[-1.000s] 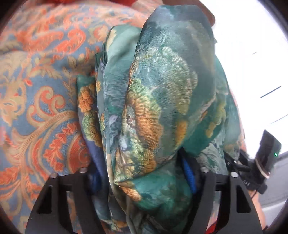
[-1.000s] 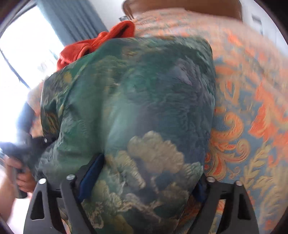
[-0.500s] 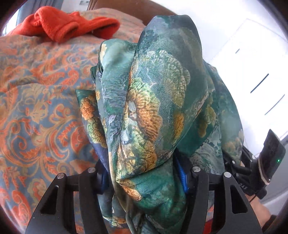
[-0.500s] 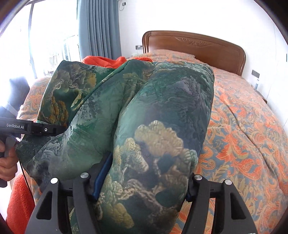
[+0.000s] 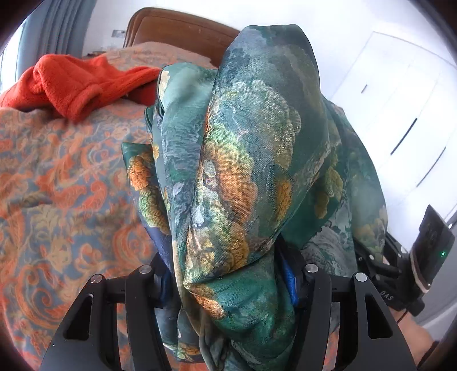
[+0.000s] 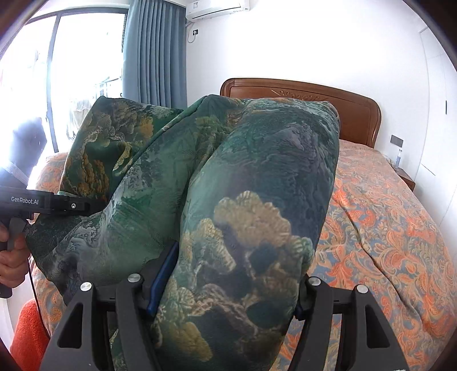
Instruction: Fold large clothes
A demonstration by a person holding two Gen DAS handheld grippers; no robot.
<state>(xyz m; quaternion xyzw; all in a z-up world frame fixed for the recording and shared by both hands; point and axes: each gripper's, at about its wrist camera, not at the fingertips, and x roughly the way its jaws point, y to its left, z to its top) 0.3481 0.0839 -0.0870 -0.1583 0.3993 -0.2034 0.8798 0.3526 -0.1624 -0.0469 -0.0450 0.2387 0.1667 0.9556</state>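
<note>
Both grippers, left [image 5: 228, 285] and right [image 6: 225, 296], held the garment [image 6: 257, 185] bunched above the bed [image 6: 385, 228], likely needing spreading next.

- A bed [image 6: 385, 228] is seen, covered with a paisley bedspread [image 5: 57, 199] in orange and blue-grey.
- A carved wooden headboard [image 6: 357, 111] is set against the white wall.
- An orange garment [image 5: 74, 82] is heaped on the bedspread near the headboard.
- Blue-grey curtains [image 6: 154, 57] are hung beside a bright window [image 6: 77, 71].
- An air conditioner [image 6: 217, 8] is mounted above the curtains.
- What may be a small bottle [image 6: 399, 158] is seen on a bedside stand.
</note>
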